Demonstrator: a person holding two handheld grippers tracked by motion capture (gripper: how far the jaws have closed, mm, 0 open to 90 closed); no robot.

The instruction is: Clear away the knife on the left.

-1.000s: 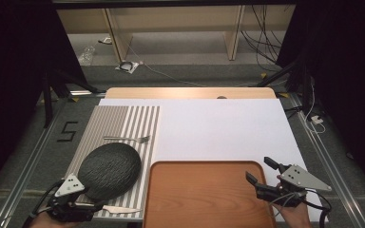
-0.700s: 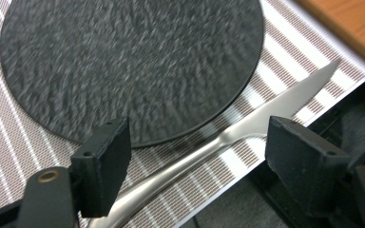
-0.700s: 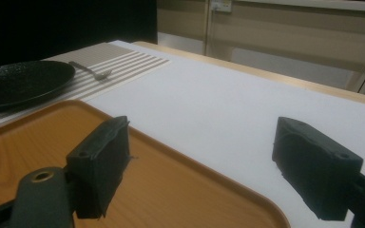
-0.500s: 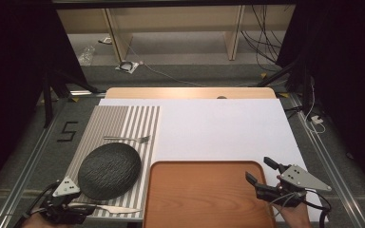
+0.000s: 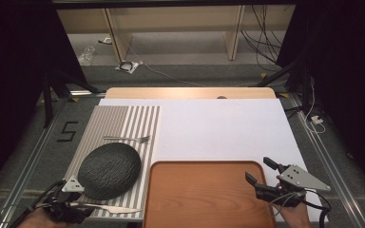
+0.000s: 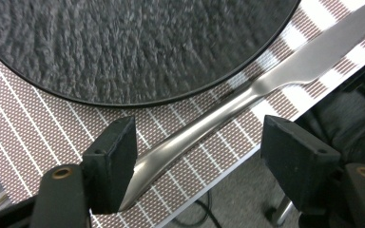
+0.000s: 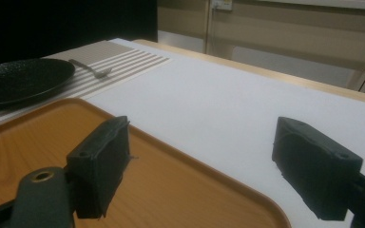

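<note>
Straddling knife (image 6: 247, 95), left tool (image 6: 197, 164) low

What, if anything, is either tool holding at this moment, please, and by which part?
Nothing is held. The left tool has been closing around the knife handle, one pad beside it, no grip yet. The right tool stands open above the tray.

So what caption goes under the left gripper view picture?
Left gripper open around a knife handle beside the black plate on a striped placemat.
</note>
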